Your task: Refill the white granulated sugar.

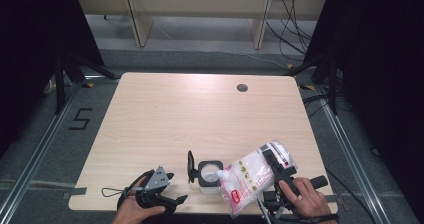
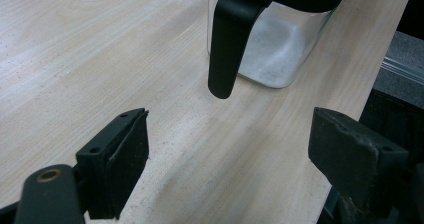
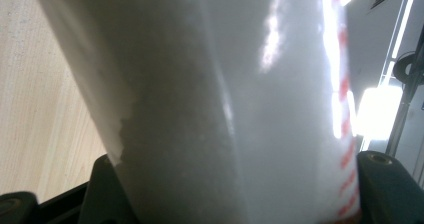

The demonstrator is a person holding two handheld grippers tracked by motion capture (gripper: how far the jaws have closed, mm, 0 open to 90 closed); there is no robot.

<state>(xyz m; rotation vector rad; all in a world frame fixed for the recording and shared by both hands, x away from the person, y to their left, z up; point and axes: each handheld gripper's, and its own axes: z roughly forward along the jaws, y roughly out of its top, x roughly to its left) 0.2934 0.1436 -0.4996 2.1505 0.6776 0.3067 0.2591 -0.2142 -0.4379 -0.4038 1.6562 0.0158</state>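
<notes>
A clear square jar (image 1: 208,175) with a black rim stands near the table's front edge, its black lid (image 1: 190,165) hinged open to the left. A white bag of powder with red print (image 1: 250,176) is tilted, its lower corner over the jar's mouth. My right gripper (image 1: 275,167) is shut on the bag's upper end. In the right gripper view the bag (image 3: 225,109) sits between the jaws. My left gripper (image 1: 176,187) stands open left of the jar. In the left gripper view (image 2: 235,159) the jar (image 2: 280,54) holds some white grains and the lid (image 2: 230,39) hangs in front.
The light wooden table (image 1: 200,114) has a round cable hole (image 1: 242,88) at its back right. The jar and both hands are close to the front edge. Dark stands and cables flank the table on the grey floor.
</notes>
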